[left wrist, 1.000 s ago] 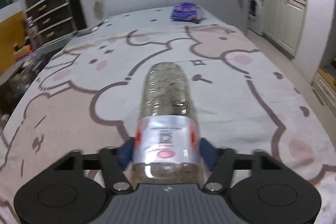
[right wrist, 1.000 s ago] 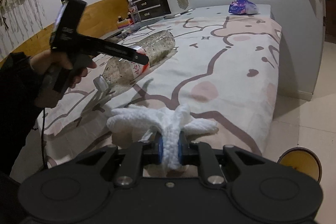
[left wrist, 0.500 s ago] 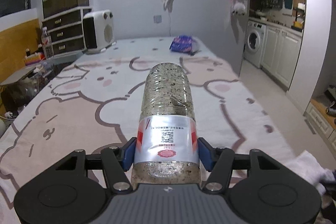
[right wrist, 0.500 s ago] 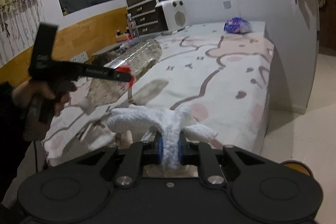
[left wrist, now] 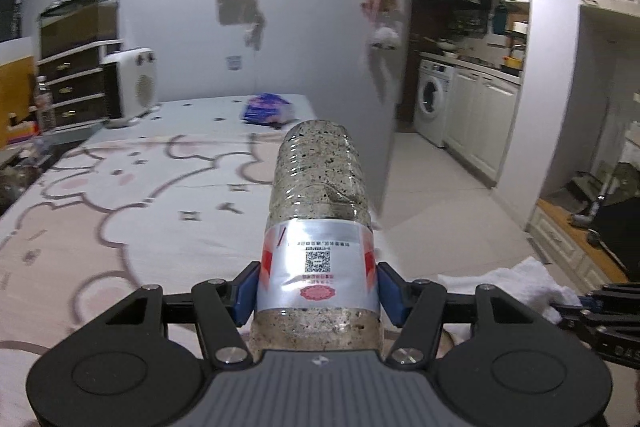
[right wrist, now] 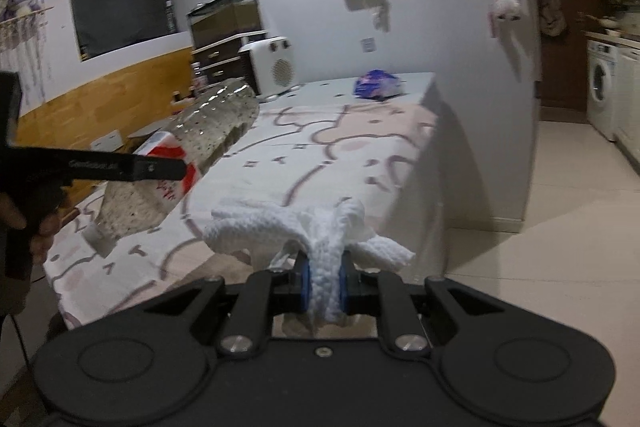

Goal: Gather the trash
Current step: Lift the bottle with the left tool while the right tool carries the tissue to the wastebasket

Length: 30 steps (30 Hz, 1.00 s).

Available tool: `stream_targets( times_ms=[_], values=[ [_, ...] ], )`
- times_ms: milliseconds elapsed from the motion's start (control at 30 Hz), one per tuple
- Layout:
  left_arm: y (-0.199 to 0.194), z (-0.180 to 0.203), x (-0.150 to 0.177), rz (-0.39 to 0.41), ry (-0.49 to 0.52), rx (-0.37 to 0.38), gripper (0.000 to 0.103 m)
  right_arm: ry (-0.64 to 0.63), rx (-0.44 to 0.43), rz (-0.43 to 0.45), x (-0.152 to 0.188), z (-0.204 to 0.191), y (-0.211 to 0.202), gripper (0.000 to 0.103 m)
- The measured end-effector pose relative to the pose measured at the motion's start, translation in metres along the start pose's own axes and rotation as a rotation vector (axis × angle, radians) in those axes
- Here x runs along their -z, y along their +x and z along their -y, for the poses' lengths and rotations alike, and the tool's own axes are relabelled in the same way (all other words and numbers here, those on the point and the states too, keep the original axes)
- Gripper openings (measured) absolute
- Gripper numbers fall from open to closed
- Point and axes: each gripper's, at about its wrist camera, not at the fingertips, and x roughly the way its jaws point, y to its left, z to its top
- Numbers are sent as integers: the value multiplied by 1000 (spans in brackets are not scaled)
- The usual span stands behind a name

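Observation:
My left gripper [left wrist: 317,290] is shut on a clear plastic bottle [left wrist: 320,187] with a silver and red label, its blue pads pressing the label on both sides. The bottle points away from me, lifted above the bed. In the right wrist view the same bottle [right wrist: 192,163] hangs at the left, cap end down, with the left gripper's arm across it. My right gripper [right wrist: 324,283] is shut on a crumpled white paper towel [right wrist: 316,227], which spreads out past the pads. That towel [left wrist: 528,279] also shows at the lower right of the left wrist view.
A bed with a cartoon-print sheet [left wrist: 140,195] lies below and to the left. A blue-purple packet [left wrist: 266,109] lies at its far end, beside a white heater [left wrist: 130,83] and a set of drawers [left wrist: 72,87]. Tiled floor [right wrist: 540,247] and a washing machine [left wrist: 430,99] are to the right.
Both grippers have risen and swung right, away from the bed's middle toward its edge. The bottle was lifted off the sheet. More wall and floor now show; both grips are unchanged.

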Motion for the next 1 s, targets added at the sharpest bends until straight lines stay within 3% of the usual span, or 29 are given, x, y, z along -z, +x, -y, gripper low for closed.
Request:
stream_targets(
  times_ms=[267,467,733,1000],
  values=[
    [20,85,9,-20,14,130,61,70,114,14,22,60,-34,15],
    [58,150,25,-74,29,202,61,116,198,-5,43,108,-46,15],
    [140,208,55,-189,-10,203,61,198,304,-45,70,176,-30,15],
    [251,218,80,-301,-114,126,61,289,369,-98,93,232,34,15]
  ],
)
